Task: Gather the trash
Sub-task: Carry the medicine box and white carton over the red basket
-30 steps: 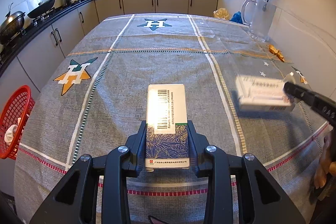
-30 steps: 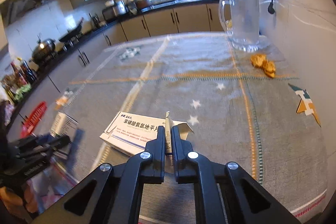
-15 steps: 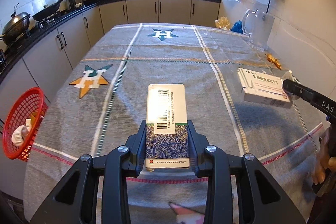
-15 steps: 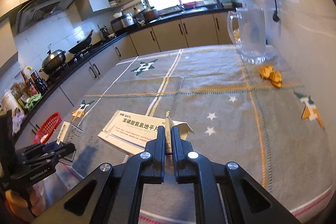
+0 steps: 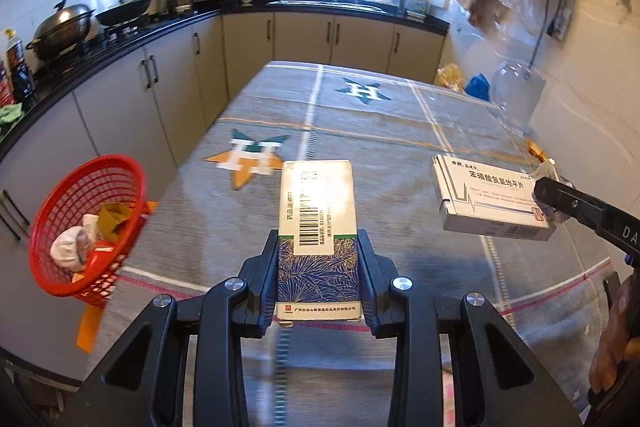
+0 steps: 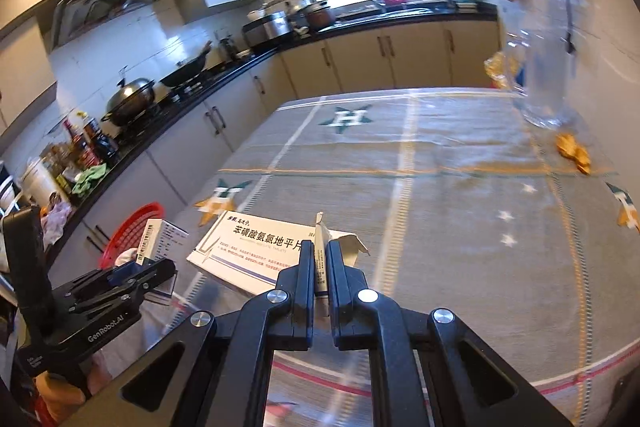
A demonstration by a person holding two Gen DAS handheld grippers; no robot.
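The left gripper (image 5: 318, 279) clamps the tall carton (image 5: 317, 227) by its long sides, a sound hold on light, crushable card, while the right gripper (image 6: 320, 267), jaws nearly shut, pinches the flat box (image 6: 248, 247) by its flimsy end flap, likelier to tear or swing.

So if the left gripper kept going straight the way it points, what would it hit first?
Probably the grey patterned tablecloth ahead of the left gripper and its blue-and-white carton; nothing stands between, though depth is unclear.
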